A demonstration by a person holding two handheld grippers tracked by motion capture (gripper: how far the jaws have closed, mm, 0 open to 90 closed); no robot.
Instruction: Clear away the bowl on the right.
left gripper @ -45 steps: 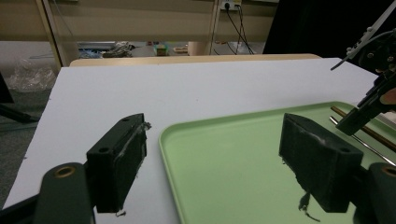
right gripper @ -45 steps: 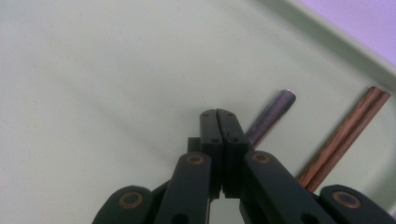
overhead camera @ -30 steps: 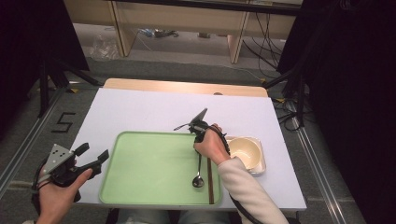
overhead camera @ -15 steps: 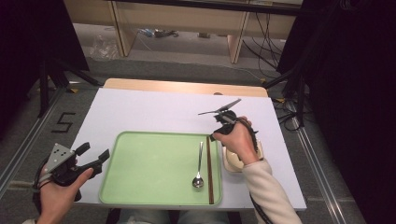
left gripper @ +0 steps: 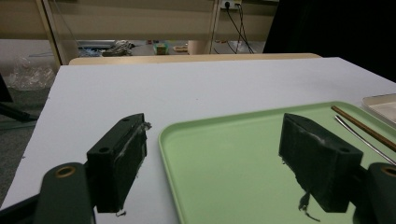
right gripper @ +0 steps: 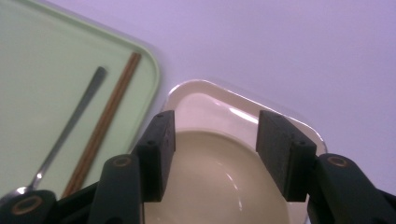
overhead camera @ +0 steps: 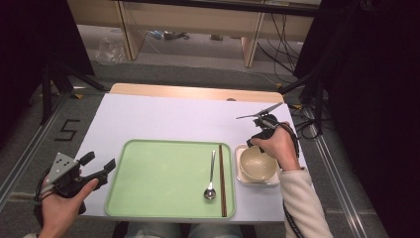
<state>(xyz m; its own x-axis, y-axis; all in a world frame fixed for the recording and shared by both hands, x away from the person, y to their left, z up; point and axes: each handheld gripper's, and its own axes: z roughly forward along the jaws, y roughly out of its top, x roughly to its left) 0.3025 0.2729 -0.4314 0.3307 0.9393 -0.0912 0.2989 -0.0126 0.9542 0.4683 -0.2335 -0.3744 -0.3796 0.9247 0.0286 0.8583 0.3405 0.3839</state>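
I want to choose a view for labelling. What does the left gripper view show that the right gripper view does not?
Left gripper view alone: the left gripper's open black jaws astride the near-left corner of the flat green plastic tray.

Right gripper view alone: the round cream bowl between the right gripper's open jaws.

Both: tray, brown wooden chopsticks, metal spoon, pale square dish.

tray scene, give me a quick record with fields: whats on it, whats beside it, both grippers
tray: green, on the white table
on tray: spoon and chopsticks, side by side near its right edge
beside tray: bowl on a small white dish, to its right
left gripper: open, at the tray's left edge, holding nothing
right gripper: open, jaws above the bowl
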